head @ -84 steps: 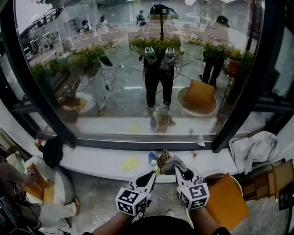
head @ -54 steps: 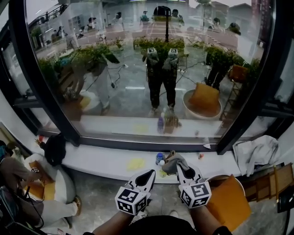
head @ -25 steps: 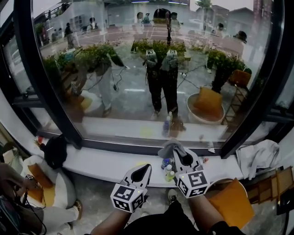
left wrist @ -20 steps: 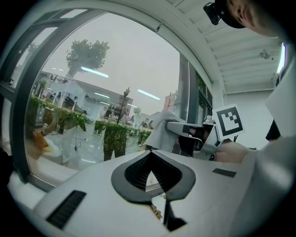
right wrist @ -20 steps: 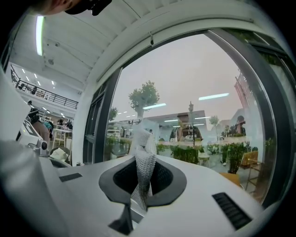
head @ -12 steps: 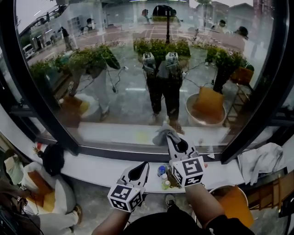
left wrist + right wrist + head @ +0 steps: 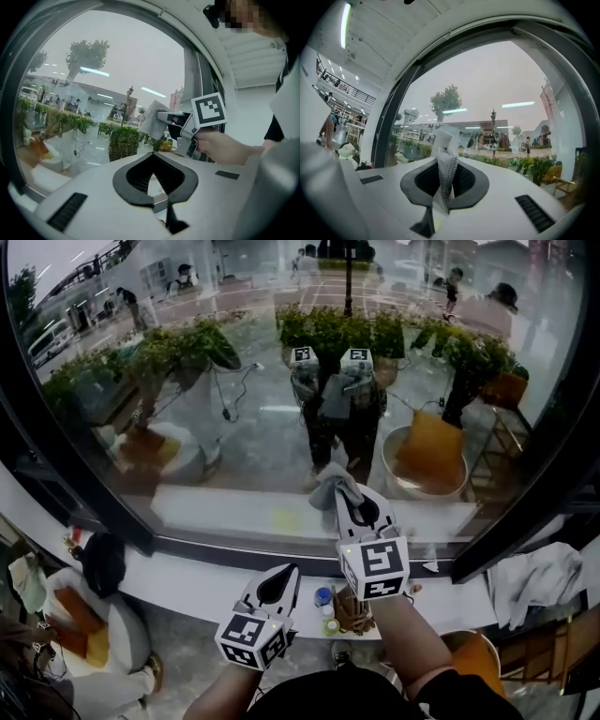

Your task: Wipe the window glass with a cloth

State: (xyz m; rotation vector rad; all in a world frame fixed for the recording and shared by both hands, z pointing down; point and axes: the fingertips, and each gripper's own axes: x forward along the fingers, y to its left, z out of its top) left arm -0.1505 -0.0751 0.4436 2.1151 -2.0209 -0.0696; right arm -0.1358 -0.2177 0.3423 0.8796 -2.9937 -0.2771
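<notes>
Right gripper [image 7: 349, 507]: jaws clamped on the grey cloth [image 7: 330, 486], which is bunched beyond its tips at the window glass [image 7: 216, 418]; contact unconfirmed. Left gripper [image 7: 284, 570]: jaws together, empty, lower alongside. Recommend pressing the cloth flat and using overlapping strokes.

Seemingly a big public lobby or commercial hall. Tall window glass [image 7: 234, 427] in black frames [image 7: 89, 493] fills 12 o'clock above a white sill [image 7: 187, 573]; hedges [image 7: 328, 329] line paved ground [image 7: 328, 294] outside. In the right gripper view, a railed upper gallery [image 7: 347, 91] sits at 9 o'clock under a strip light [image 7: 345, 21].
</notes>
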